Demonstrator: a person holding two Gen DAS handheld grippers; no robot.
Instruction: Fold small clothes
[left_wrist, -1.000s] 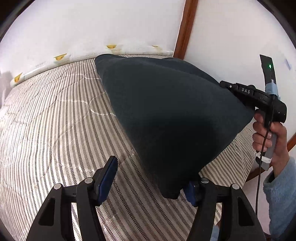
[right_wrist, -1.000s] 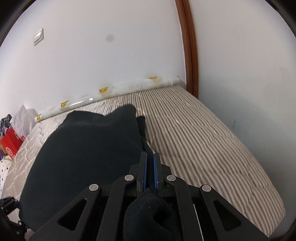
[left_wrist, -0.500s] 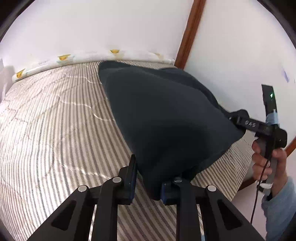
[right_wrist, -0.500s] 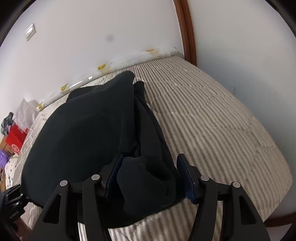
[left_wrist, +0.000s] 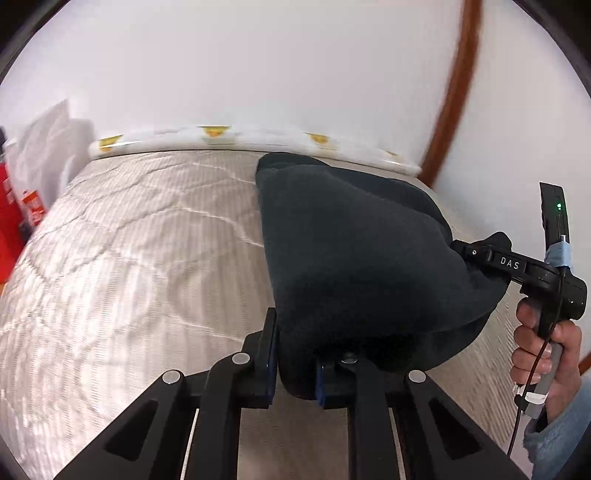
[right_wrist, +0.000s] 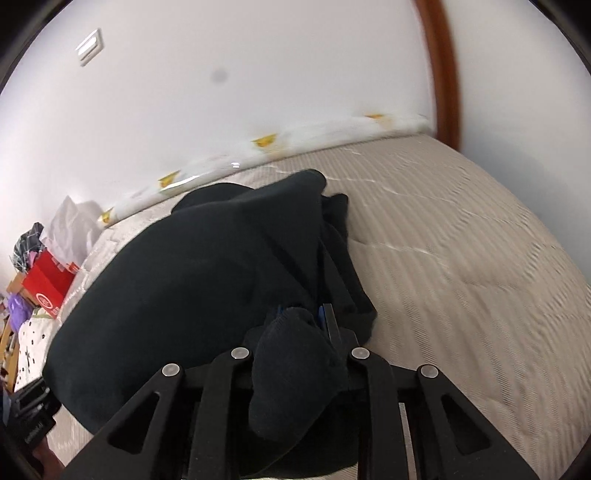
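Garment (left_wrist: 354, 258) of dark fleece held up over the striped mattress (left_wrist: 140, 266), pinched at two corners.

Left gripper (left_wrist: 293, 365) has just been closing and now clamps one bunched near corner of the garment between its blue pads; right gripper (right_wrist: 303, 325), also just closing, grips another corner, with a fold of cloth spilling back over its frame. Beyond the garment's far edge lies a white roll with yellow marks (left_wrist: 258, 136), against the wall. Left of the garment the mattress is bare as far as its edge, where a red box (right_wrist: 48, 288) stands. Right of the garment, mattress runs to the wooden trim (right_wrist: 441, 74).
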